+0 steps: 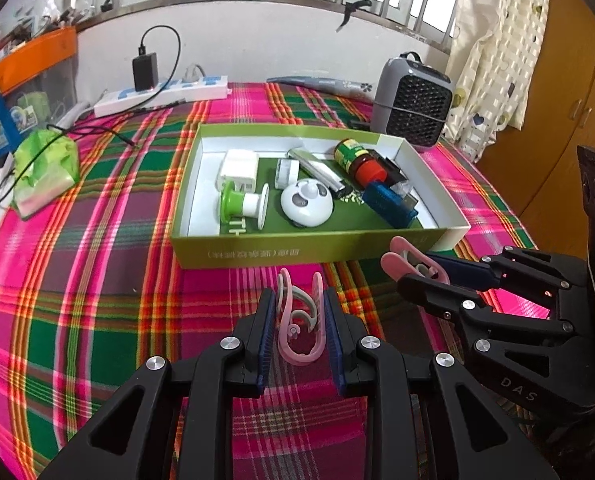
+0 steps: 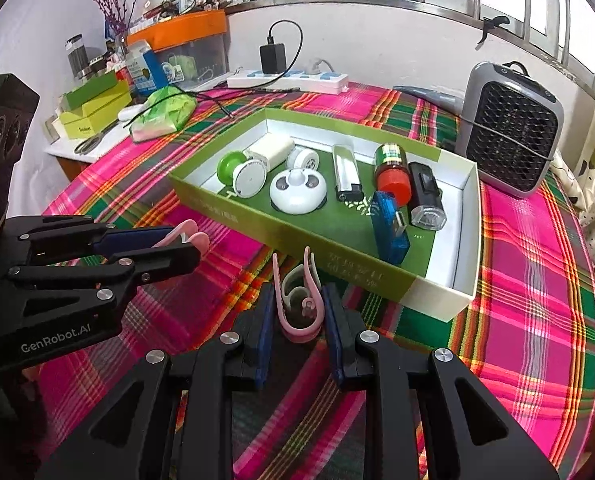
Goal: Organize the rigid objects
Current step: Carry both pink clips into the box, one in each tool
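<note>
In the left wrist view the left gripper is clamped on a pink clip just short of the green box's near wall, the clip's long axis along the fingers, open mouth toward the box. In the right wrist view the right gripper pinches a second pink clip likewise, near the box's near corner (mouth forward too). Each should probably be lifted clear of the wall before release into bare floor.

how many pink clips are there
2. One pink clip is gripped in the left gripper, the other pink clip in the right gripper, both just before the green box.
</note>
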